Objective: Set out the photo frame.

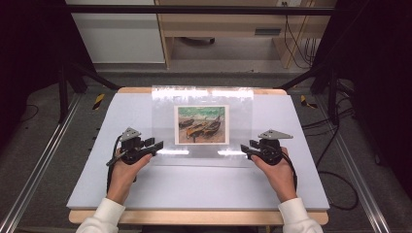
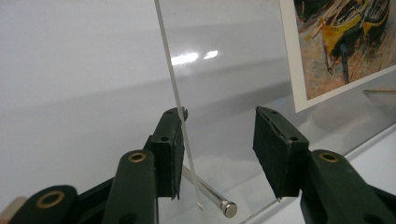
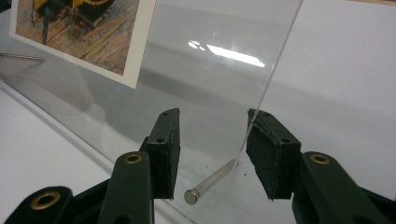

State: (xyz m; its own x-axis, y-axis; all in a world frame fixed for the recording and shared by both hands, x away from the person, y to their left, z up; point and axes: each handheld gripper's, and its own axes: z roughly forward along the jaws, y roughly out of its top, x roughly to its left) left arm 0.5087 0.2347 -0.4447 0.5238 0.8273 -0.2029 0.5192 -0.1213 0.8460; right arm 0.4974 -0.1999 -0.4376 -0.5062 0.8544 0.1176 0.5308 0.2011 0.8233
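Behind clear frame (image 1: pixel 204 127) — picture (image 1: pixel 201 124), white mat (image 1: pixel 145 187).

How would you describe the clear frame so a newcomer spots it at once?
On the pale table mat, between the two hands, stands a transparent acrylic frame. It holds a white-bordered boat painting at its centre, which makes it unmistakable.

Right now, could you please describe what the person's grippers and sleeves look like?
Both the left gripper and right gripper are black, each topped with a grey three-cornered plate and trailing a black cable. Their jaws have flat black pads and brass-coloured rivets. The sleeves are white.
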